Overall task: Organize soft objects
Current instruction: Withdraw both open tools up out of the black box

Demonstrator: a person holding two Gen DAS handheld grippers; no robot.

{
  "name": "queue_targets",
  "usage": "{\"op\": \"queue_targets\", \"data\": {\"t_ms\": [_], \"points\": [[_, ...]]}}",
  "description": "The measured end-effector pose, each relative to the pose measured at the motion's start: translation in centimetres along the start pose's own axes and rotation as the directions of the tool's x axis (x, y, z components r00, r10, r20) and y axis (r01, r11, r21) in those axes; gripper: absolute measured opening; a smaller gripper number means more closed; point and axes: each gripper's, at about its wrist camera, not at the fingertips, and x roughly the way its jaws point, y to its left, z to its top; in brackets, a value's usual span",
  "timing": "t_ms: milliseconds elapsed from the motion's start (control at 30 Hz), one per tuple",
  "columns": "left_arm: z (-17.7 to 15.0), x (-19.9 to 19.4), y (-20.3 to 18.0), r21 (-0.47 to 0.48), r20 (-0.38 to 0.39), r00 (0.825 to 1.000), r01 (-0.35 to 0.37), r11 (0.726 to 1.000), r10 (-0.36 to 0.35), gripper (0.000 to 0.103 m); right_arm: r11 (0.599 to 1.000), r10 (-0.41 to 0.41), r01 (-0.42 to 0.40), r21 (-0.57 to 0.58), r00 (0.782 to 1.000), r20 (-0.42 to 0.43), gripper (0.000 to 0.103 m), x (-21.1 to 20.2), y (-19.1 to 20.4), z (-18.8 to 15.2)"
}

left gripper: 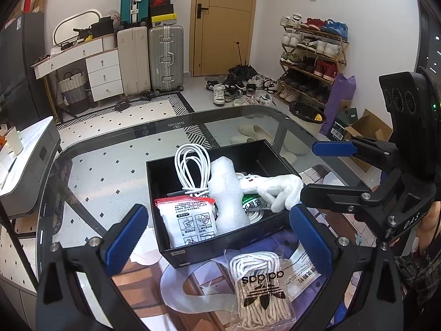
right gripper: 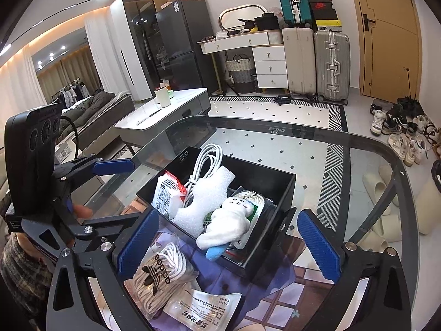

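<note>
Left gripper [left gripper: 220, 234] hangs w/ jaws spread wide, nothing between the pads, over the near side of the glass-topped table [left gripper: 110, 171]. Open black rectangular box [left gripper: 176, 251] sits mid-table. Inside, left to right: red-topped white sachet [left gripper: 190, 220], coiled white cable [left gripper: 190, 168], white foam wrap [left gripper: 226, 193] standing, long axis tilted toward the far edge, white plush toy [right gripper: 228, 220] lying lengthwise. Clear bag of white laces [left gripper: 261, 287] lies flat near the table's near edge, in front of the box. Right gripper [right gripper: 228, 240] also spread wide, empty.
</note>
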Motion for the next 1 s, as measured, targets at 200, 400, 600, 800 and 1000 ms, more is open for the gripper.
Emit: {"op": "queue_targets", "data": {"t_ms": [200, 400, 600, 800, 1000], "points": [[-0.5, -0.1, -0.2, 0.010, -0.010, 1.000, 0.008, 1.000, -0.007, 0.103, 1.000, 0.017, -0.017, 0.003, 1.000, -0.002, 0.102, -0.1, 0.0, 0.0], [-0.7, 0.0, -0.1, 0.004, -0.019, 1.000, 0.010, 1.000, -0.010, 0.103, 1.000, 0.023, -0.023, 0.000, 1.000, -0.014, 0.102, -0.2, 0.2, -0.2], [-1.1, 0.0, -0.7, 0.016, -0.030, 0.999, 0.017, 1.000, -0.016, 0.103, 0.999, 0.033, -0.033, -0.005, 0.999, -0.034, 0.102, -0.3, 0.0, -0.6], [-1.4, -0.1, -0.9, 0.020, -0.036, 0.999, 0.014, 1.000, -0.013, 0.103, 0.999, 0.046, -0.047, -0.023, 0.997, -0.056, 0.102, -0.3, 0.3, -1.1], [-1.7, -0.2, -1.0, 0.018, -0.042, 0.999, 0.013, 1.000, -0.012, 0.103, 0.998, 0.051, -0.053, -0.024, 0.996, -0.074, 0.102, -0.2, 0.3, -1.6]]}}
